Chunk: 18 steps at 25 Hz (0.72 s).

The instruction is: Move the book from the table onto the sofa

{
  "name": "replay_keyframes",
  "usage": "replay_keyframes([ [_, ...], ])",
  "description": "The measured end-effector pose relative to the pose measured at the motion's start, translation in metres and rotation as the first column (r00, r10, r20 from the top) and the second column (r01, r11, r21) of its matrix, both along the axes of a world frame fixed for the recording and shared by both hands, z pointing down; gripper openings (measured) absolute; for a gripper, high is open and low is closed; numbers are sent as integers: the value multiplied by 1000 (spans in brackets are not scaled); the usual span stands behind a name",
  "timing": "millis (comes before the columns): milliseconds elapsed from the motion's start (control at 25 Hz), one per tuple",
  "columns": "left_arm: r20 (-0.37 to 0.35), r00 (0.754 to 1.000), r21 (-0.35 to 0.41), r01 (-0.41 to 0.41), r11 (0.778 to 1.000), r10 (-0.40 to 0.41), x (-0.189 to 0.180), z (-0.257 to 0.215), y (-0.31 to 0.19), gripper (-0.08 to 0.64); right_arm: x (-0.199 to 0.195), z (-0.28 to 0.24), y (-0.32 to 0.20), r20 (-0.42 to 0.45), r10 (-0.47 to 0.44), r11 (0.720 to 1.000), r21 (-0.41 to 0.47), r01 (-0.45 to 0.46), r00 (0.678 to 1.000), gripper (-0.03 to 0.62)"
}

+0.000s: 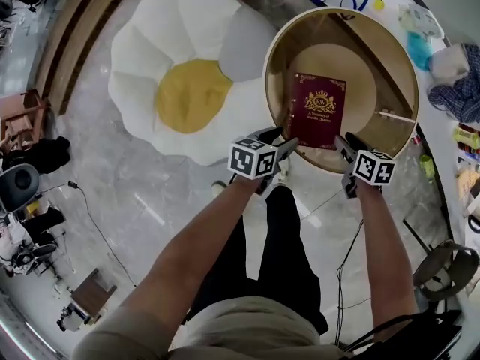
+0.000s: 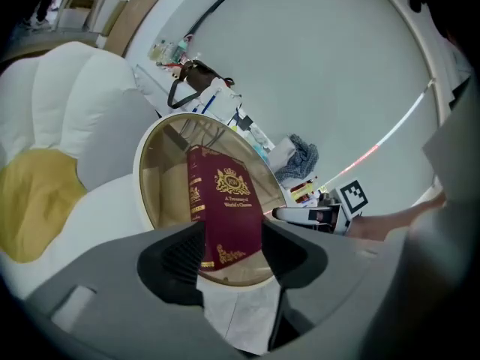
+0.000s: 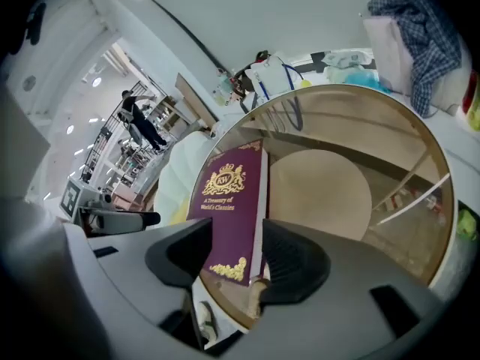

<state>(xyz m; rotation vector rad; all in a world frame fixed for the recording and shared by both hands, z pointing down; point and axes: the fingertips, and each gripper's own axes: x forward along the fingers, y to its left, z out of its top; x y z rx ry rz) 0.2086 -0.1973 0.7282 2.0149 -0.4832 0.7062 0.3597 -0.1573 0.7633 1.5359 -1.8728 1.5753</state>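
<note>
The left gripper holds its jaws wide, and so does the right gripper. Neither presses on anything, and each frames a near corner of the one book. It is a maroon hardcover with a gold crest, gold lettering and gold corner ornaments. It lies flat, cover up, near the front rim of the single round glass-topped table. Beside the table sits one flower-shaped sofa, white with a yellow centre.

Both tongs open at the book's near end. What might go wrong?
The book lies flat on the glass table, so the left tongs and right tongs may scrape the glass or skid off the cover. Held by one end, it may sag or slip before reaching the sofa.
</note>
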Motion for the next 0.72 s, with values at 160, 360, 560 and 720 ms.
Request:
replay_keyframes([
  [160,1,999,-26,40,999,-40,9,43,-17,222,8,33,-20,48,75,997,-2,-75,996,210],
  [360,-12,1000,-76,27,997,-28,19,73,-14,222,-1,43,-31,144,112,993,18,-116,983,193],
  [560,-28,999,-92,36,995,-38,21,74,-8,222,-5,39,-29,149,148,988,23,-153,978,156],
  [720,-35,997,-82,71,994,-74,13,65,-8,221,-11,31,-26,146,134,990,29,-139,980,143],
])
